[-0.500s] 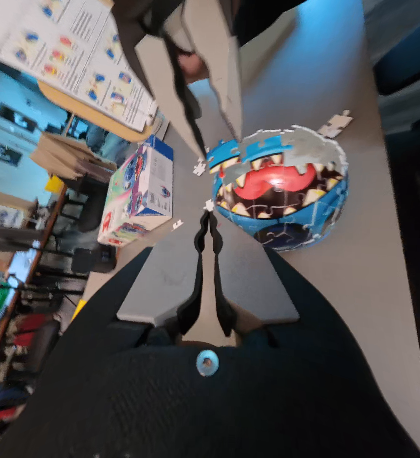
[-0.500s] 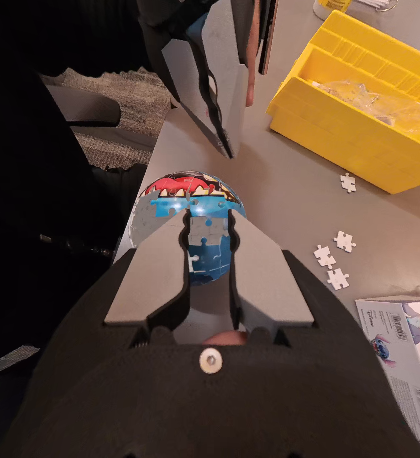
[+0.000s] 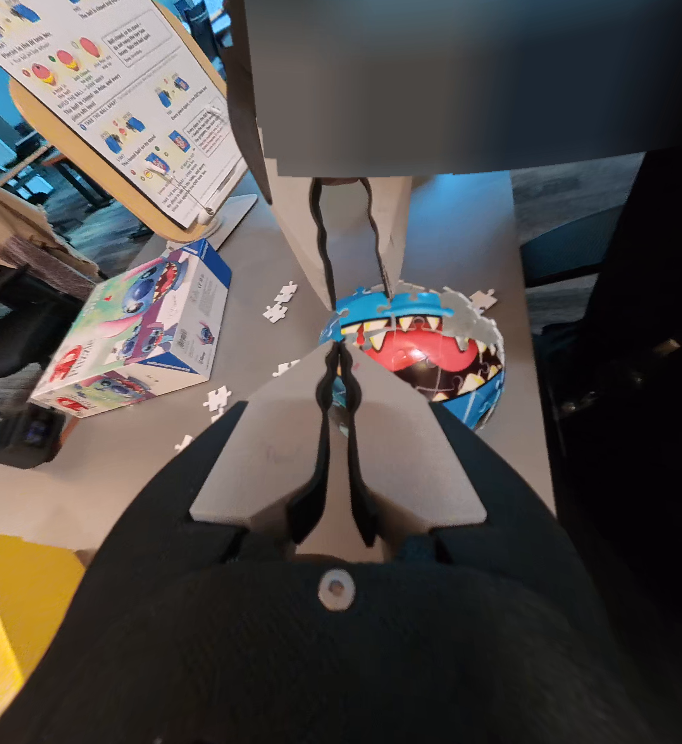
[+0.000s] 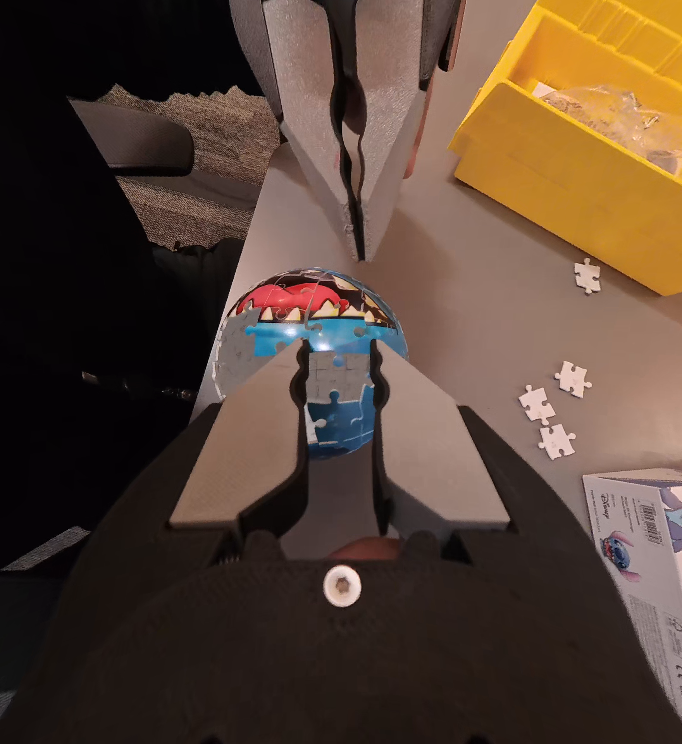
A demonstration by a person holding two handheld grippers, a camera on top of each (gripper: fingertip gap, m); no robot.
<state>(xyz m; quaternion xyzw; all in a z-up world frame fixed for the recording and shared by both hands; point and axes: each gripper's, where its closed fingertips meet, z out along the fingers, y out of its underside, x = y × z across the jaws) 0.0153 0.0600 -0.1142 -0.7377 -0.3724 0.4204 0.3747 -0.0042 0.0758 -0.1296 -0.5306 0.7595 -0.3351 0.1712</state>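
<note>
Puzzle ball point(image 4: 311, 322) between parted right tool point(image 4: 337, 346); left tool point(image 3: 337, 347) closed; yellow bin point(image 4: 573, 193) holds plastic bag point(image 4: 613, 108)

- Grey table point(image 4: 472, 249) under dim, bluish light.
- Speckled carpet point(image 4: 210, 129) below, chair point(image 4: 138, 141) alongside.
- More desks point(image 3: 49, 161) far left, blurred.

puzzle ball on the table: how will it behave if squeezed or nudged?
The puzzle ball is round with no stand visible, so it will likely roll when nudged. Its shell is interlocked pieces with gaps at the top, so probably fragile under a squeeze. Glossy surface; the right gripper may slip.
</note>
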